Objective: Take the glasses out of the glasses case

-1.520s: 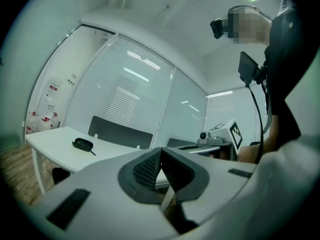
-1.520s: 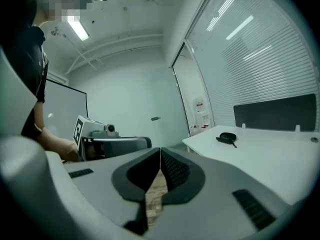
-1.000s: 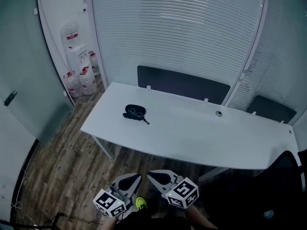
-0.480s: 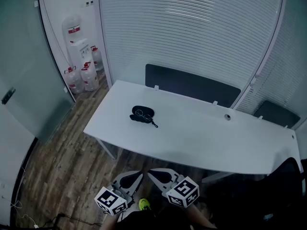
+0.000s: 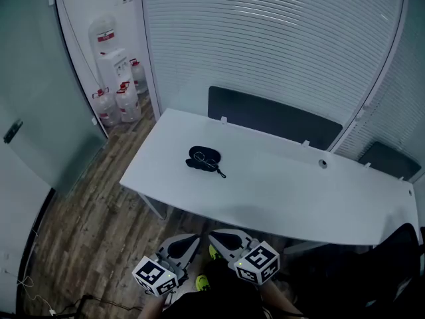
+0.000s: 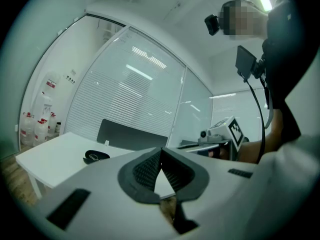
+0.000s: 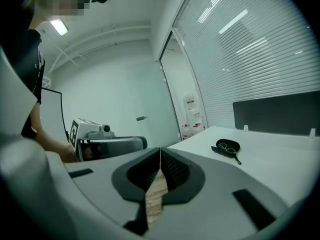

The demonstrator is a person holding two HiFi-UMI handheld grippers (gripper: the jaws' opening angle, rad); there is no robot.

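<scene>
A black glasses case lies open on the left part of the white table, with a pair of glasses inside it and a short cord trailing to its right. My left gripper and right gripper hang side by side at the bottom of the head view, over the floor and short of the table's near edge. Both are shut with nothing between the jaws. The left gripper view shows the case far off beyond the closed jaws. In the right gripper view the case sits to the right.
A water dispenser with several bottles stands in the far left corner. A dark partition panel runs along the table's far edge, before the blinds. A black chair is at the right. Wooden floor lies between me and the table.
The table and case have slid right and grown slightly in the head view as I came closer. Both grippers stay shut and low, side by side.
</scene>
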